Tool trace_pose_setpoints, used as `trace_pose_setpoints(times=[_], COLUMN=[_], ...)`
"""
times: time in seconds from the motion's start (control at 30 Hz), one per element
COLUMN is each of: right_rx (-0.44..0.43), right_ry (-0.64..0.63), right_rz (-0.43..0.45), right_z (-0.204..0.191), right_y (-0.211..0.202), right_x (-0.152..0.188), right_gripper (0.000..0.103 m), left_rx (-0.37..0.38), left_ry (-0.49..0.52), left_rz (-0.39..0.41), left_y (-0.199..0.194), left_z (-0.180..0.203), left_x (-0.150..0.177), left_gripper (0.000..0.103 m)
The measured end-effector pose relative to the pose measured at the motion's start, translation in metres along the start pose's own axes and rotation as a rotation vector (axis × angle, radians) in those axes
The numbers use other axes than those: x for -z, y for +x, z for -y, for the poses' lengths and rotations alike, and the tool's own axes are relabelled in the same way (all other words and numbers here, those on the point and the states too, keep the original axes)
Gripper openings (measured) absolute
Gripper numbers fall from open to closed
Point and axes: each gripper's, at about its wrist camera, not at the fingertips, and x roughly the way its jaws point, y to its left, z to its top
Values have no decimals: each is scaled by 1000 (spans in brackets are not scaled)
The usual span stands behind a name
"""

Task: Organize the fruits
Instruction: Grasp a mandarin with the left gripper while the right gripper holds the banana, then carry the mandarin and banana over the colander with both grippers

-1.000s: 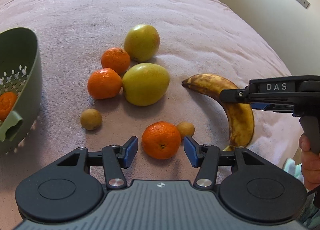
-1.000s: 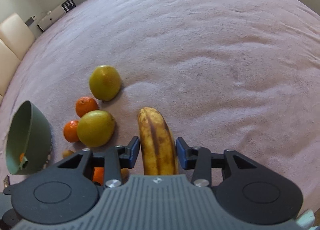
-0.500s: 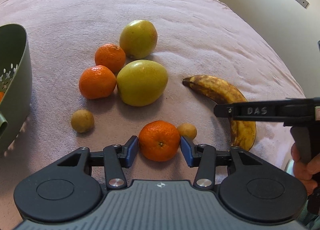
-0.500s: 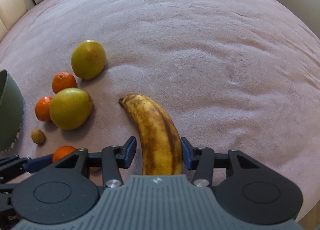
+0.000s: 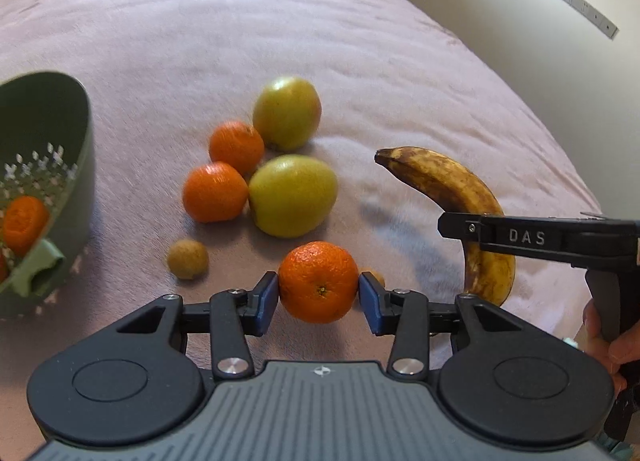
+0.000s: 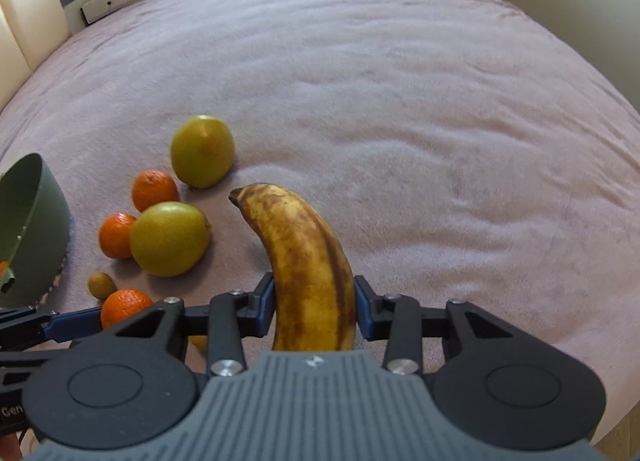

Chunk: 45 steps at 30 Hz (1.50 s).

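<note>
the left gripper [image 5: 318, 298] clamps a round orange mandarin [image 5: 317, 281] just above the pink cloth [image 5: 280, 29], right of the green colander [image 5: 60, 133]; the right gripper [image 6: 315, 303] clamps a brown-spotted yellow banana [image 6: 308, 261], raised.

White capitals "DAS" read clearly along the side of the right gripper [image 5: 472, 227] in the left wrist view, printed on its black bar in front of the banana [image 5: 448, 185]. Over in the right wrist view, the letters "Gen" show in white at the bottom left edge, on a black part beside the camera mount, and the word is cut off by the frame. No other text can be read.
</note>
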Motion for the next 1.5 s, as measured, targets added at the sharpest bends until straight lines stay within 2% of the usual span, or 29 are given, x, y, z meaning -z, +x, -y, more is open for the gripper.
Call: trace_pose_setpoints(times=[0.3,0.57,0.8,1.13,1.27,1.5], right_rx=[-75,-227,-342,-394,-391,-399], right_ry=[-92,-155,-250,-379,-423,-476], right_rz=[133,193,196,204,194,165], right_z=[-29,-74,-125,-171,-189,-205], right_y=[-41,-60,-64,-59,-48,-27], right_x=[-10,-19,-28,-46,-56,-68], right_gripper=[38,38,38,38,38,38], left_rx=[-62,-155,-195,-170,-189,-254], left_ry=[-80,-181,-261,-471,-475,-407], left_rz=[100,140,116,52,18,-50], left_y=[-52,-93,-112,-94,-85,-70], left_z=[-21,-62,-104,-161,-165,-164], left_x=[-14,-25,-28,-20,-21,-26], left_gripper=[49,49,49,49,49,49])
